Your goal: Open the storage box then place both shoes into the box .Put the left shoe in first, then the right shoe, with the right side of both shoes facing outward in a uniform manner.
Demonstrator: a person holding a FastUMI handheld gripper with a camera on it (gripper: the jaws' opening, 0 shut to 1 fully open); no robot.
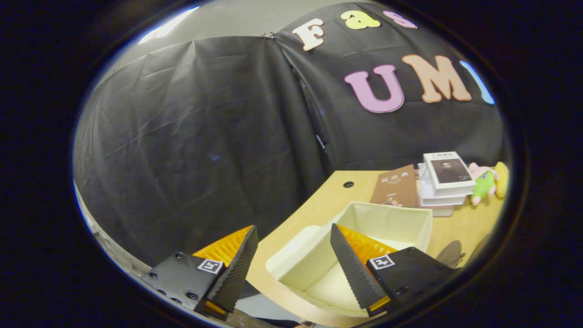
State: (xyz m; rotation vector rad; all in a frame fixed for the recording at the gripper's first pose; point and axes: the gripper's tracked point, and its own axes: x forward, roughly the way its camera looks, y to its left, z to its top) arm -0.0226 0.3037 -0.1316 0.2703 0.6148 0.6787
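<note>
A cream storage box (387, 221) stands open on the wooden table (328, 200), its inside bare as far as I can see. My gripper (294, 239) is open with nothing between its fingers, held up above the table's near corner. One finger (348, 264) overlaps the box's near side; the other finger (239, 269) hangs past the table's edge over the dark cloth.
Beyond the box, a brown book (396, 187) leans against a stack of white books (446, 180). A small plush toy (487, 182) lies next to the stack. A round cable hole (348, 184) sits in the table near the cloth wall.
</note>
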